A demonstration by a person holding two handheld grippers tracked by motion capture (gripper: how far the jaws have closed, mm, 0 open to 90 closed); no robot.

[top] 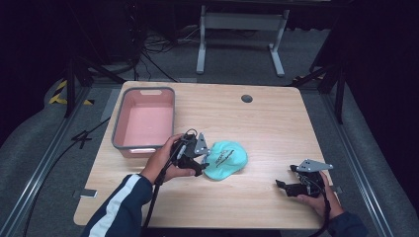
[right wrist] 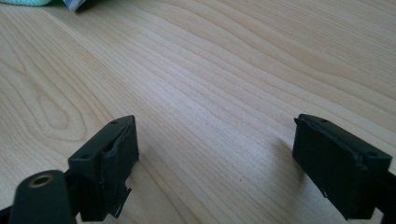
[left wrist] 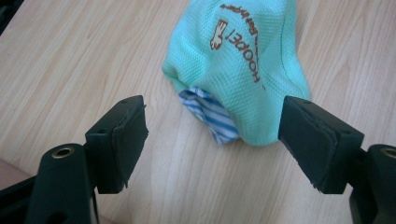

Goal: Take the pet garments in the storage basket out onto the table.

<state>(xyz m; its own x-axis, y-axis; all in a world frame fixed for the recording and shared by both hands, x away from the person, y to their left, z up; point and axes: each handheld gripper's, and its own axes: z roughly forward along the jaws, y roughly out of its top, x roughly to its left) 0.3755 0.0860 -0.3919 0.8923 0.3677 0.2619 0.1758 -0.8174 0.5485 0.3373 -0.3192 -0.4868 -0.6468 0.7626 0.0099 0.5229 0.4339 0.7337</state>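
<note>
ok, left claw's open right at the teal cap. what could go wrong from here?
1. The left claw may pinch just the striped lining poking out from under the teal cap, so the soft fabric sags or slips free.
2. If the pink bin is the goal, a dangling cap could snag its rim.

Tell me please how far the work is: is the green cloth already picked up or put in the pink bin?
Nothing looks done yet. The pink bin is empty, and the green cloth lies on the table, a striped piece showing under its edge. In hand: the left gripper is open, its jaws either side of the cloth's near end without touching it. The right gripper is open over bare wood. Grasping, and perhaps binning, remain.
</note>
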